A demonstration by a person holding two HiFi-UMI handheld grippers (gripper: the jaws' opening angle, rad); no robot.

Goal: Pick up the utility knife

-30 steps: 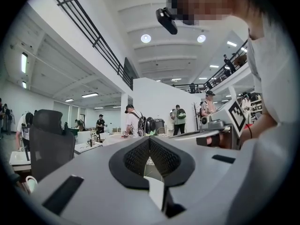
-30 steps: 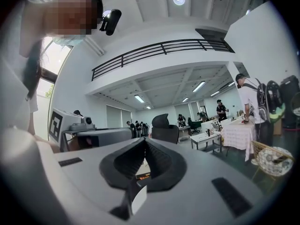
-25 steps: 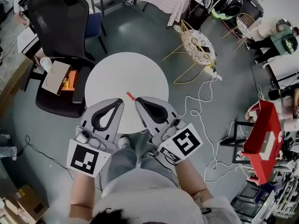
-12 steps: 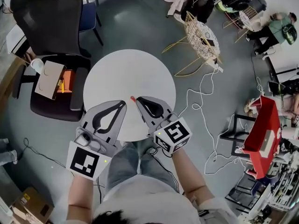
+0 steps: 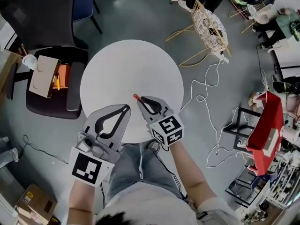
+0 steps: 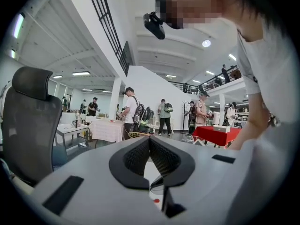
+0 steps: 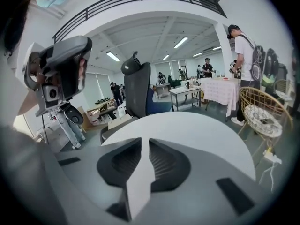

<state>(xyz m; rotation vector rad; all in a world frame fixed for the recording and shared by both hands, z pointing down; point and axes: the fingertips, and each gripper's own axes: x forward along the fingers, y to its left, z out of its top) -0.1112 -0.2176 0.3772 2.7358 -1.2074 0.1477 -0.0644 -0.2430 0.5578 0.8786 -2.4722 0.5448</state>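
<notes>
A small red-orange utility knife (image 5: 135,97) lies on the round white table (image 5: 131,64), near its front edge. My right gripper (image 5: 139,100) sits low over the table with its tips right at the knife's near end. Its jaws stand a narrow slit apart in the right gripper view (image 7: 142,142), with nothing between them, and the knife is hidden there. My left gripper (image 5: 126,107) hovers to the left of the knife, its jaws touching (image 6: 150,138) and empty. Through the gap below its tips shows a red spot (image 6: 156,200), probably the knife.
A black office chair (image 5: 47,93) with a cardboard box (image 5: 40,76) stands to the table's left. A yellow wire chair (image 5: 209,25) is at the back right. White cable (image 5: 206,93) trails over the floor towards a red table (image 5: 265,125). People stand far off.
My right gripper has moved forward and down until its tips reach the knife. The left gripper has hardly shifted. The head view has tilted, so the table sits higher in the frame.
</notes>
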